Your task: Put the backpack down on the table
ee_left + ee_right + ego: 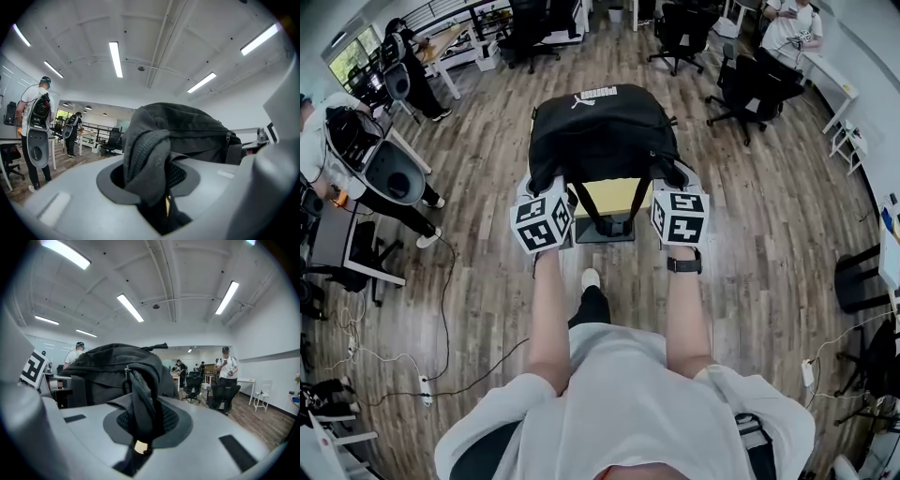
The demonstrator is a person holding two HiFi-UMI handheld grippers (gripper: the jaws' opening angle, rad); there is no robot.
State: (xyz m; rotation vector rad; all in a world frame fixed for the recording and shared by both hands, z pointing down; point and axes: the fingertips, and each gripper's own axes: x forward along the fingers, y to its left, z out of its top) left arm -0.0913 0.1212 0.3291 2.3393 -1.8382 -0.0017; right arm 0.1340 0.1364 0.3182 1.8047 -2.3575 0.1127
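Holding the backpack [600, 131] by two fabric pinches, so my priority is a level set-down

Left hand-held gripper [546, 192]: its own view shows the jaws clamped on a fold of black zippered fabric at the bag's near-left edge. It's a pinch on cloth rather than a handle, so I expect it to creep if I load that side alone

Middle: the bag sits over the small yellow-topped table [614, 197] and covers most of it, with only the near strip of the top showing. Both straps [586, 202] dangle over the near edge. From the head view I can't tell whether the bag's base is touching the top or just above it

Plan:
- drop both hands at the same rate, no tilt
- keep the bulk centred over the pedestal, since the bag looks wider than the top and could roll off a side
- use each gripper view as the contact cue: a fold going slack should mean the table has the weight
- don't let go on either side until both folds look slack

Right hand-held gripper [673, 187]: jaws closed on a matching zippered fold at the near-right edge, with the bag's body rising right behind it. Same slip risk here, so I'd avoid any sideways pull on this side while lowering
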